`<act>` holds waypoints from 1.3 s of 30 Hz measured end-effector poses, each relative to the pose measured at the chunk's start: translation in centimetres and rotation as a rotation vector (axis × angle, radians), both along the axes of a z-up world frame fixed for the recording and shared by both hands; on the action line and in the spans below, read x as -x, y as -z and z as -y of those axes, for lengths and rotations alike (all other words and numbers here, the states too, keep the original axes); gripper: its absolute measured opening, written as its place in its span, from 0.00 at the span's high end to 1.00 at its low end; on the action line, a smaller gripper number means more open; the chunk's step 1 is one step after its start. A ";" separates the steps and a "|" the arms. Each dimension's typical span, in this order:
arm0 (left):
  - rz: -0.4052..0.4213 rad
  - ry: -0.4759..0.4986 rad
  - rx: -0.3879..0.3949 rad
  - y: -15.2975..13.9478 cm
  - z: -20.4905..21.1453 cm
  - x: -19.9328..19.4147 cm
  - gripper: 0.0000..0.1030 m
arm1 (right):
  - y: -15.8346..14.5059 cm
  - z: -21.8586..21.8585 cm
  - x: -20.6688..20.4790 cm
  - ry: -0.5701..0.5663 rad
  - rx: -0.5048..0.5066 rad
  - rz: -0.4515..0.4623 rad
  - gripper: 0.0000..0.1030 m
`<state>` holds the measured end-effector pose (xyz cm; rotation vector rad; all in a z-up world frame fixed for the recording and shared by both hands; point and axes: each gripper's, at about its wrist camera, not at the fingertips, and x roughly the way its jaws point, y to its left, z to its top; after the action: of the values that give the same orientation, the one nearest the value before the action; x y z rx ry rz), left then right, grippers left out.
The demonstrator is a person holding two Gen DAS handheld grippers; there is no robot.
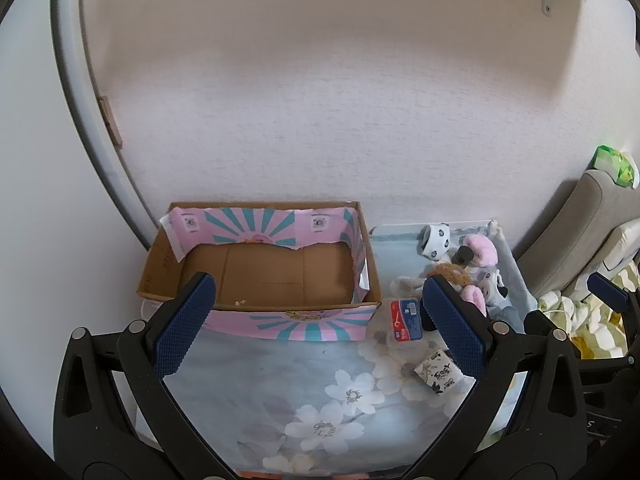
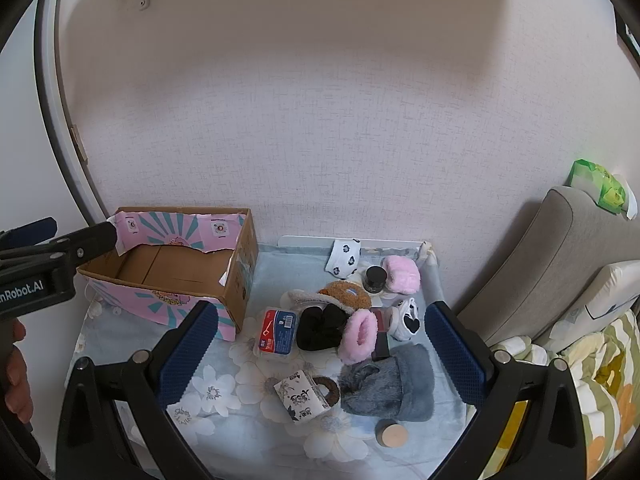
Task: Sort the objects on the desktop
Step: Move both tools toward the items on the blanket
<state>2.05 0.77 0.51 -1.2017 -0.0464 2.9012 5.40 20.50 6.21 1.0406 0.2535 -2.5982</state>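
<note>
- My left gripper (image 1: 320,322) hovers above the desk (image 1: 256,372), aimed at the box (image 1: 280,272); jaws wide, nothing between them.
- My right gripper (image 2: 322,350) hangs over the clutter, level, jaws wide and empty.
- Box sits at the desk's back left against the wall, open-topped, floor bare.
- Clutter lies right of the box: floss case (image 2: 277,334), black scrunchie (image 2: 320,328), pink slipper (image 2: 358,336), grey pouch (image 2: 394,384), patterned block (image 2: 300,396), black jar (image 2: 376,279).
- Left gripper shows at the left edge of the right view, beside the box.
</note>
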 end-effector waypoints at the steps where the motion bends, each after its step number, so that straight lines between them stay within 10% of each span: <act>1: 0.001 0.001 -0.002 0.0 0.0 0.0 0.00 | 0.0 0.0 -0.1 0.000 -0.001 -0.001 0.00; 24: 0.034 0.184 -0.025 5.8 -4.4 -0.2 0.00 | -0.5 -7.9 4.9 -0.189 -0.035 -0.002 0.00; 39: 0.073 0.526 0.043 20.1 -14.4 -2.4 0.00 | 12.8 -10.9 9.3 -0.510 -0.093 0.268 0.00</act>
<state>4.50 15.18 -19.59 -1.1170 0.2889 2.4115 -3.94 31.44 -6.63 1.1616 0.5024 -1.9889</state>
